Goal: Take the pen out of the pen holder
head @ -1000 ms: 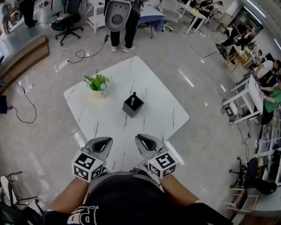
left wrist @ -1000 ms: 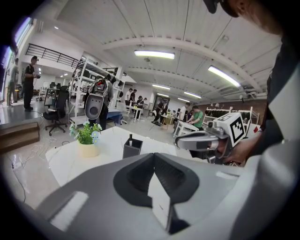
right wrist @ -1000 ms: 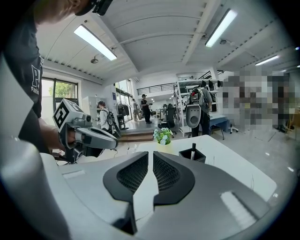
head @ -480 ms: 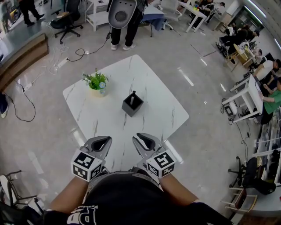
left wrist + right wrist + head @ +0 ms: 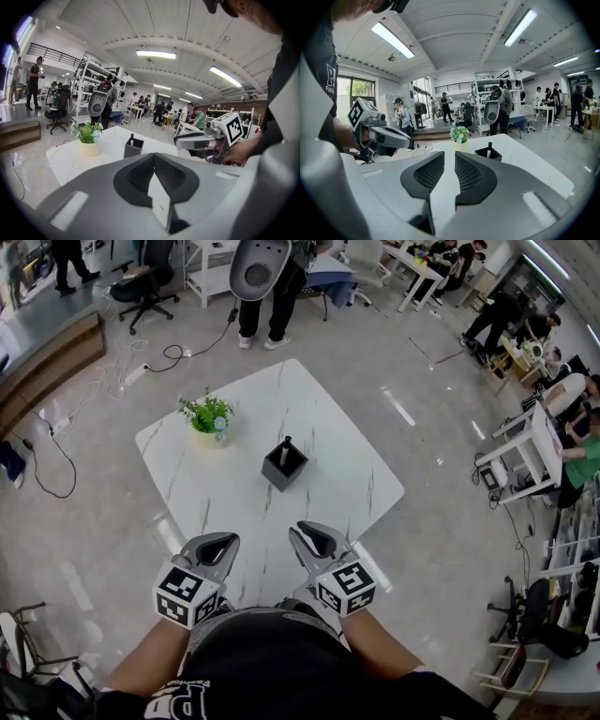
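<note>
Pen [image 5: 285, 443] upright in holder [image 5: 282, 468] on desk [image 5: 323, 418], left claw [image 5: 217, 545] closed, empty, right claw [image 5: 314, 540] barely parted (both at near edge).

Table [image 5: 328, 432], clearances:
- Near corner to centre: bare, an open lane ahead of left gripper [image 5: 217, 542] and right gripper [image 5: 307, 538].
- Centre: pen holder [image 5: 284, 468] with pen [image 5: 285, 444] upright, free on all sides and above.
- Left corner: potted plant [image 5: 207, 416], sole obstacle, well apart from the holder.
- Right and far corners: bare.
</note>
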The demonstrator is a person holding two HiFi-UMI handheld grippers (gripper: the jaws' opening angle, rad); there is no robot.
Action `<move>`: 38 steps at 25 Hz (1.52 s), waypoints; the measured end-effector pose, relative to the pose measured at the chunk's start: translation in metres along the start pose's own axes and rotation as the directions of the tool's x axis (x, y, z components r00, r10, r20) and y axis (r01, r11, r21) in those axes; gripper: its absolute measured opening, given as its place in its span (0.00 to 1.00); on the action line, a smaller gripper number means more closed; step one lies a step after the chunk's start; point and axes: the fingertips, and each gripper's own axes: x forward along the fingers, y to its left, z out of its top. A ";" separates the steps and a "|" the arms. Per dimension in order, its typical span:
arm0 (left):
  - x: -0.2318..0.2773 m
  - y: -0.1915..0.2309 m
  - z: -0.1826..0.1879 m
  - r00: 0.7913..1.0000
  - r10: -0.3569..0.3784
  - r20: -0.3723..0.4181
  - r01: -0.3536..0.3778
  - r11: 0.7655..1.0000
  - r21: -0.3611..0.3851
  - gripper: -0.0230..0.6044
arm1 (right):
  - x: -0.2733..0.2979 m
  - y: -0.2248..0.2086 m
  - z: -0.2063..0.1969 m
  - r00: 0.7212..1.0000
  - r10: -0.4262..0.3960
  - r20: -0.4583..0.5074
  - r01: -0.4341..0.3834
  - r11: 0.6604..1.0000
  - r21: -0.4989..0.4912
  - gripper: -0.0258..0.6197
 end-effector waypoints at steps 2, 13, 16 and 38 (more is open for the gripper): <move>0.000 0.002 -0.002 1.000 0.007 0.000 -0.007 1.000 -0.004 0.13 | 0.004 -0.009 0.002 1.000 -0.014 0.005 0.014 1.000 -0.004 0.13; -0.012 0.007 -0.014 0.998 0.067 -0.007 -0.067 0.997 -0.044 0.13 | 0.049 -0.074 0.008 0.997 -0.077 -0.028 0.077 0.997 -0.005 0.13; -0.015 0.011 -0.018 0.996 0.090 -0.013 -0.090 0.994 -0.057 0.13 | 0.067 -0.089 0.006 0.996 -0.082 -0.047 0.082 0.997 -0.003 0.13; -0.037 0.016 -0.041 0.977 0.207 -0.044 -0.211 0.969 -0.126 0.13 | 0.180 -0.171 -0.009 0.971 -0.138 -0.196 0.138 0.990 -0.013 0.13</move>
